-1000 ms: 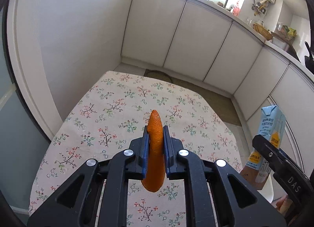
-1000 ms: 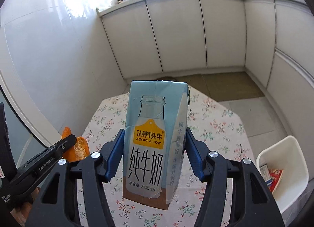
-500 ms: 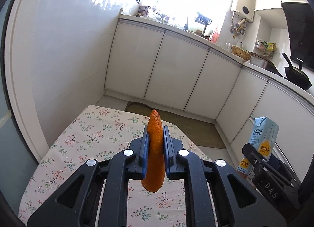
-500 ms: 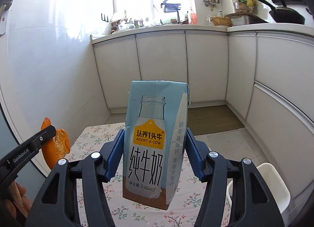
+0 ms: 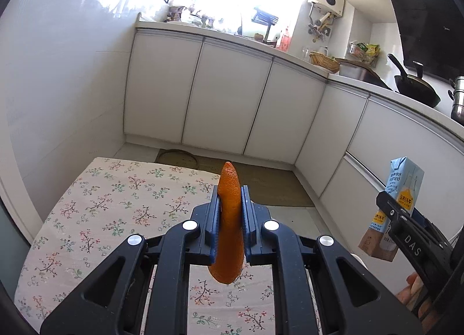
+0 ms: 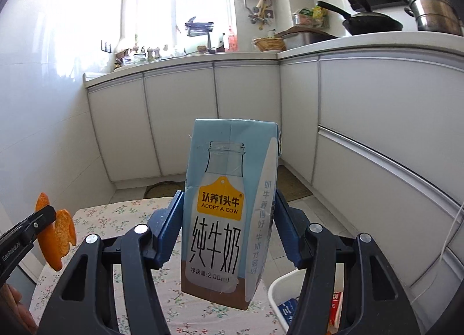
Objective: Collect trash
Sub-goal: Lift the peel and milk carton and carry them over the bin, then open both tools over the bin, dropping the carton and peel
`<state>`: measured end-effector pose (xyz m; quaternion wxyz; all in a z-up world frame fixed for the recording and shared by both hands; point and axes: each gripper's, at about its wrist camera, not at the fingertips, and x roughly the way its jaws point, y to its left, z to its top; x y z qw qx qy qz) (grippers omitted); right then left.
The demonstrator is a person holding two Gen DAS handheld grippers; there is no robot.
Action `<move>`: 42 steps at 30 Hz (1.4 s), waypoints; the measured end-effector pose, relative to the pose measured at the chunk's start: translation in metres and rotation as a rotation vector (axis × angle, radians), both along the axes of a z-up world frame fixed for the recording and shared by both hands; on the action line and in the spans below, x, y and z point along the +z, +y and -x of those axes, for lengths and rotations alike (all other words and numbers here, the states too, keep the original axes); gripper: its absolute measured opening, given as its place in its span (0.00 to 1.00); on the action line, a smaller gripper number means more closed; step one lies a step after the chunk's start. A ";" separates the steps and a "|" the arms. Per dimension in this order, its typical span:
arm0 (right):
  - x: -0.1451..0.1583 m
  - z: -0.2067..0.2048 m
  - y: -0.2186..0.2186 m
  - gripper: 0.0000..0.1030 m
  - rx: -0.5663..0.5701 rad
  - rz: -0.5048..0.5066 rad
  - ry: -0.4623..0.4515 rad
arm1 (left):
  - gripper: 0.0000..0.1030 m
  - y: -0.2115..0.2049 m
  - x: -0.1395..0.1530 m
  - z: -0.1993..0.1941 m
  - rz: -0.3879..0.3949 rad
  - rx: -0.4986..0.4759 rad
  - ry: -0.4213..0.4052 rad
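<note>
Left gripper (image 5: 229,220): jaws clamped on curled orange citrus peel (image 5: 229,224), held edge-on in the air above the floral-print tablecloth (image 5: 110,207). Right gripper (image 6: 229,233): blue pads pressed to both sides of light-blue milk carton printed "ADOPT A COW" (image 6: 226,213), upright, slightly tilted, above the same tablecloth. White plastic bin (image 6: 279,285) sits below the tablecloth's right edge, printed wrappers inside

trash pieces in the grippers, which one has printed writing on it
The blue milk carton clamped in the right gripper: it carries "ADOPT A COW" and Chinese text. The orange peel in the left gripper is plain.
</note>
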<state>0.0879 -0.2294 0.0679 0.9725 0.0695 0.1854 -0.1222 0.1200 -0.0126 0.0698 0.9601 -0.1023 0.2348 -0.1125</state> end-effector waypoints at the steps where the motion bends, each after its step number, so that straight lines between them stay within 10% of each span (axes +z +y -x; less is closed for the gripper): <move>1: 0.000 0.000 -0.008 0.57 -0.021 0.000 0.002 | 0.12 -0.004 -0.001 0.000 -0.003 -0.007 0.002; 21: -0.047 0.018 -0.125 0.58 -0.297 -0.049 0.234 | 0.12 -0.093 -0.027 0.000 -0.010 -0.200 0.062; 26: -0.049 0.032 -0.147 0.81 -0.346 -0.083 0.240 | 0.12 -0.138 -0.040 0.005 -0.044 -0.328 0.083; 38: -0.040 0.090 -0.199 0.90 -0.517 -0.120 0.210 | 0.15 -0.245 -0.087 -0.004 0.014 -0.614 0.305; 42: -0.039 0.114 -0.200 0.90 -0.600 -0.100 0.195 | 0.51 -0.254 -0.087 0.003 0.004 -0.621 0.308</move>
